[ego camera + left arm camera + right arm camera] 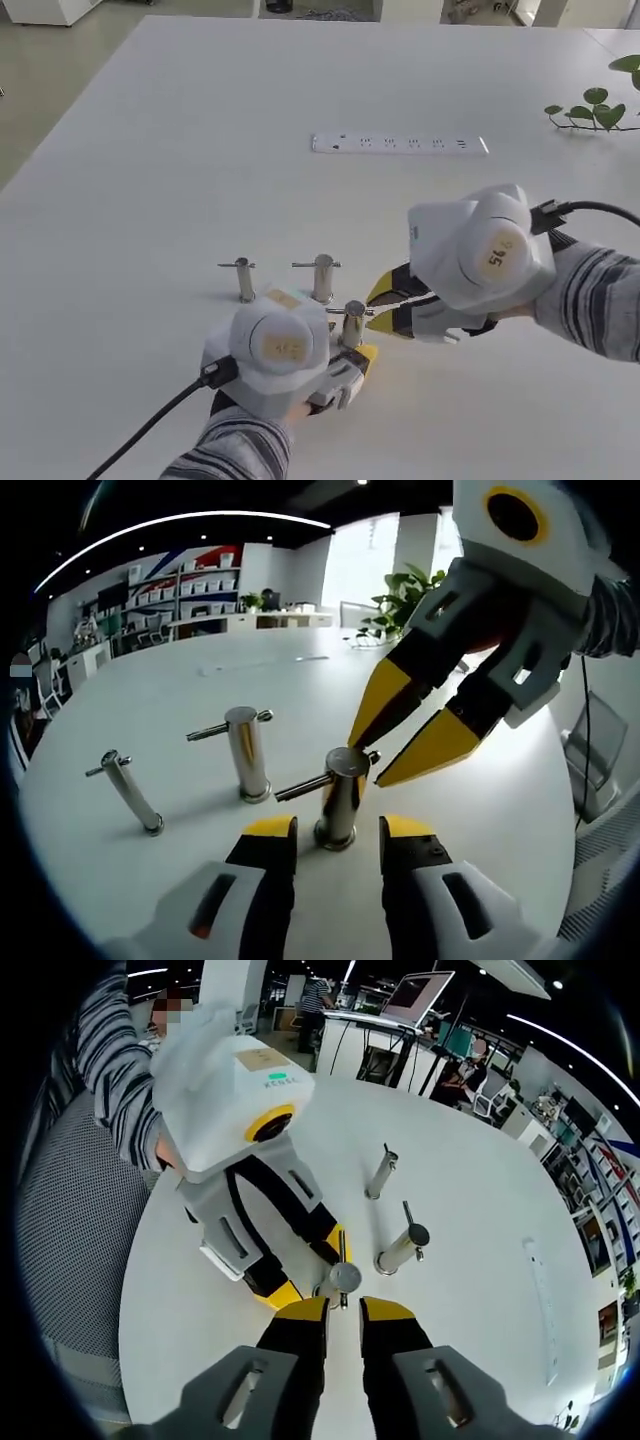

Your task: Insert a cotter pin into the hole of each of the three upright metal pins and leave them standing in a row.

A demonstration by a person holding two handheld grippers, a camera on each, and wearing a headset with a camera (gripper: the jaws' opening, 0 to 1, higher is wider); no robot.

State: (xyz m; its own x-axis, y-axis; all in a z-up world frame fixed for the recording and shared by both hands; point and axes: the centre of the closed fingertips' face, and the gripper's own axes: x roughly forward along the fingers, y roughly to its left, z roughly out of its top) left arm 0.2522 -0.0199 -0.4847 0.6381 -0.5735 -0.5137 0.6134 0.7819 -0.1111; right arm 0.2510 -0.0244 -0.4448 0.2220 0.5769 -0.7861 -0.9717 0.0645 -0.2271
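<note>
The left gripper view is giving what a white housing is hiding in the head view: the left gripper [338,826] is straddling the foot of the nearest metal pin [338,798], its yellow-tipped jaws apart, with a strip of table [150,740] showing on either side of the pin. In that same view the right gripper [368,762] is reaching in from the upper right. Its jaws are forming a narrow V about the looped end of the cotter pin [300,786] — whether they are pinching it, I cannot tell. The right gripper view is looking down on the pin's flat round top.

This pin is standing upright on the matt white table, its long axis vertical, closest to the person of the three. Its thin wire cotter is lying level through the hole near the top, running left to right in the head view, with the loop toward the right gripper. Behind it the middle pin [322,280] and the left pin [245,282] are standing upright side by side, each carrying a crosswise cotter. All three are smooth, bright cylinders with slightly flared feet. A white power strip [400,144] is lying farther back.
</note>
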